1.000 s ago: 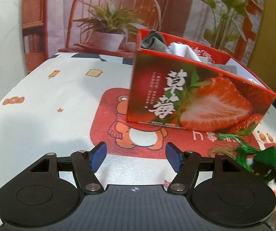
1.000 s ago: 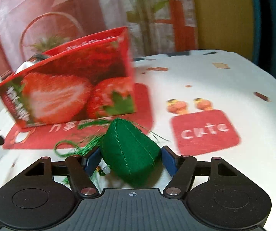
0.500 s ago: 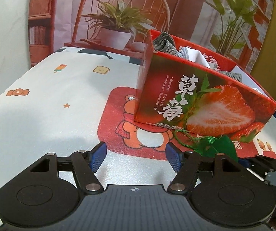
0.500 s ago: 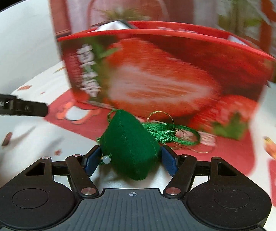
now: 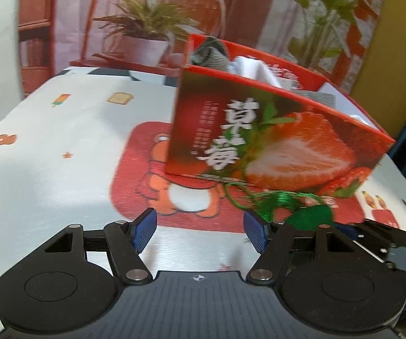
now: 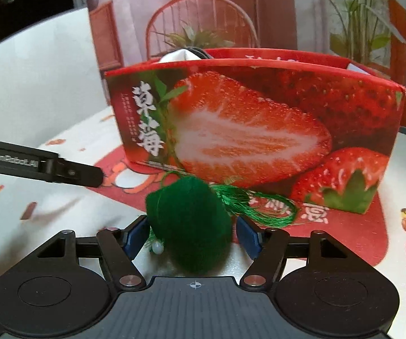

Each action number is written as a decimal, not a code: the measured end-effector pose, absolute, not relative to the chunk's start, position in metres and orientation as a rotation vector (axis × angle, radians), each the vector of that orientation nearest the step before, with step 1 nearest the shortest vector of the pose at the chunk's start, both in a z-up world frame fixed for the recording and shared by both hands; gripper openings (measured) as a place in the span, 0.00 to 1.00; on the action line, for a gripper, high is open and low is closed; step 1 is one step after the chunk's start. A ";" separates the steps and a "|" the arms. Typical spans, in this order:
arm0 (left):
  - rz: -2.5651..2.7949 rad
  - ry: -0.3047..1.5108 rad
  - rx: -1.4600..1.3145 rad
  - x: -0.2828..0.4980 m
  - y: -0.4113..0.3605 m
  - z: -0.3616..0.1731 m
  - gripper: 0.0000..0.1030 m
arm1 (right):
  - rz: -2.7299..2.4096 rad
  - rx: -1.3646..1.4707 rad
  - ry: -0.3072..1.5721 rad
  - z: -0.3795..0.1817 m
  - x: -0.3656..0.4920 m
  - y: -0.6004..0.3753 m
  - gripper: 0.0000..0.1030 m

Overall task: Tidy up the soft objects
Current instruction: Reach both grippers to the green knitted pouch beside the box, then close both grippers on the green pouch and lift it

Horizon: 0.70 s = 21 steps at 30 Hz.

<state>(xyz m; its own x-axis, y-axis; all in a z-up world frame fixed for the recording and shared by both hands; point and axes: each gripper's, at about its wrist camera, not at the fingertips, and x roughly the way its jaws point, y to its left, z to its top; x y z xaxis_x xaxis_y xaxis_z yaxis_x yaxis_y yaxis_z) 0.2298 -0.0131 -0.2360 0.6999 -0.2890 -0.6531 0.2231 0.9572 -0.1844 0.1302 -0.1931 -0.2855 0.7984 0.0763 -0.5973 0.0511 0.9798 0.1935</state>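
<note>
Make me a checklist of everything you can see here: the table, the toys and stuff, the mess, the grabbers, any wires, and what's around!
Surface: table under a white cartoon-print cloth with a red bear patch.
Job's things: green felt pouch with green tassel threads, in front of the strawberry box; the box already holds grey and white cloth items.
Clutter: nothing seen.
Grippers: right gripper has its pads against the pouch's sides, holding it; left gripper is open with nothing between the fingers.
Cables: nothing seen.
Surroundings: a backdrop picture of a chair and potted plants behind the table; yellow wall at the right.
</note>
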 end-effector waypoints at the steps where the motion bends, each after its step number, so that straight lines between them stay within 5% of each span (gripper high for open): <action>1: -0.296 0.742 -0.089 0.229 -0.015 -0.235 0.68 | 0.025 0.205 0.649 -0.285 0.130 -0.194 0.60; 14: -0.368 0.745 -0.080 0.229 -0.039 -0.223 0.68 | -0.005 0.283 0.641 -0.283 0.112 -0.208 0.67; 21: -0.426 0.760 -0.089 0.224 -0.048 -0.222 0.68 | 0.011 0.315 0.638 -0.286 0.101 -0.209 0.63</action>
